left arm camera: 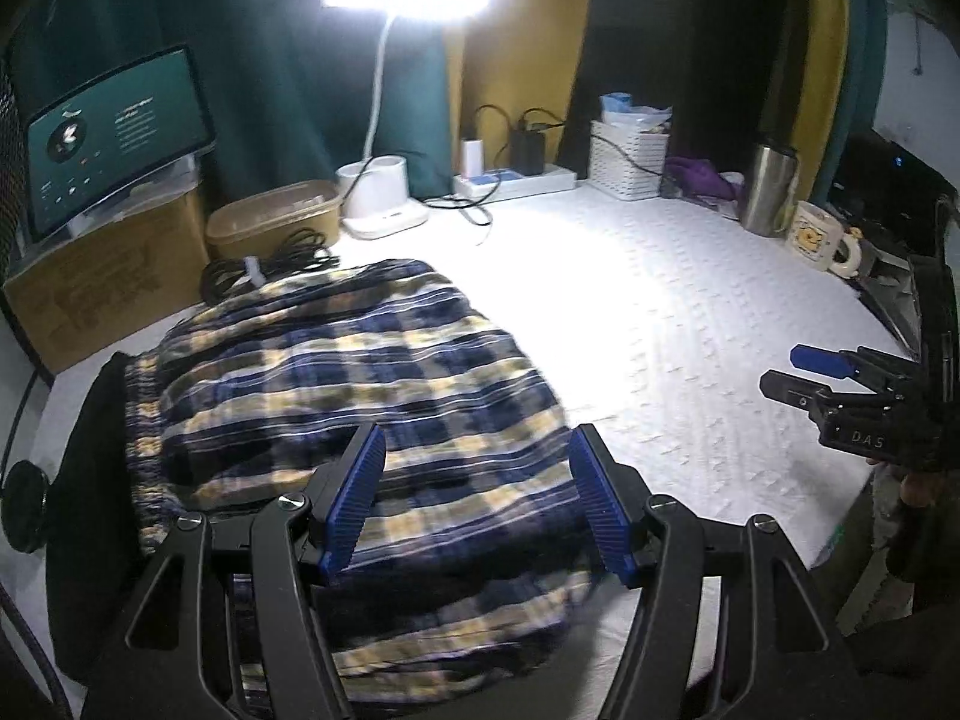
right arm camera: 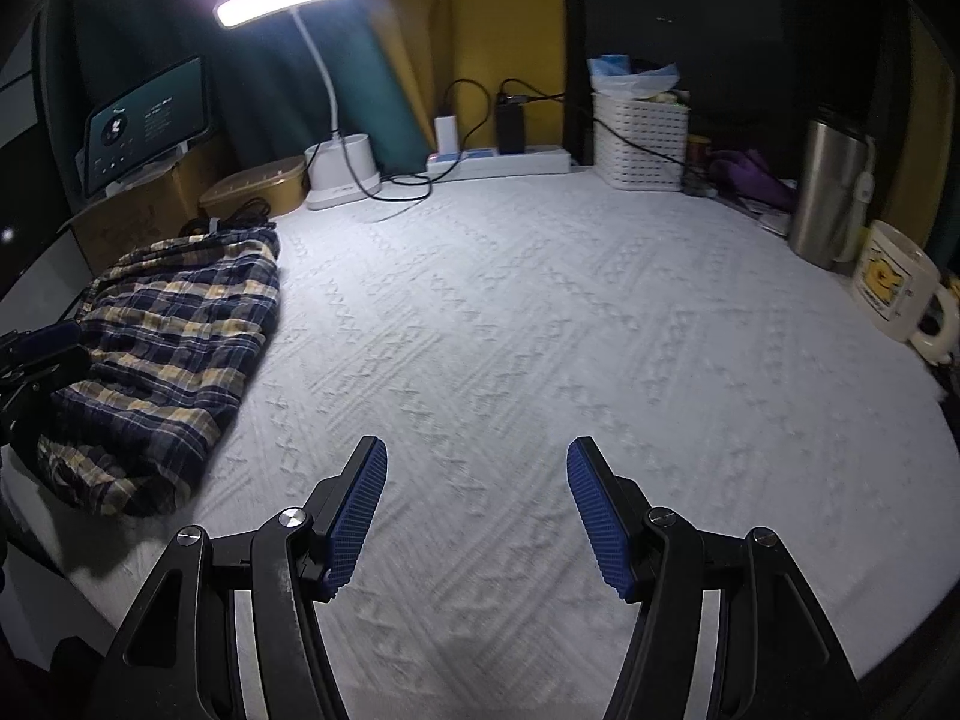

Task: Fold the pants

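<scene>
The plaid pants, navy, yellow and white, lie folded in a bundle on the left side of the white textured cloth. In the right wrist view the pants sit far left. My left gripper hovers open above the near part of the bundle, nothing pinched between its blue pads. My right gripper is open over bare cloth, well to the right of the pants; it also shows at the right edge of the left wrist view as the right gripper, its jaws apart.
A lit desk lamp stands at the back with a power strip, a white basket, a steel tumbler and a mug on the right. A tablet, cardboard box and beige tub stand at the back left.
</scene>
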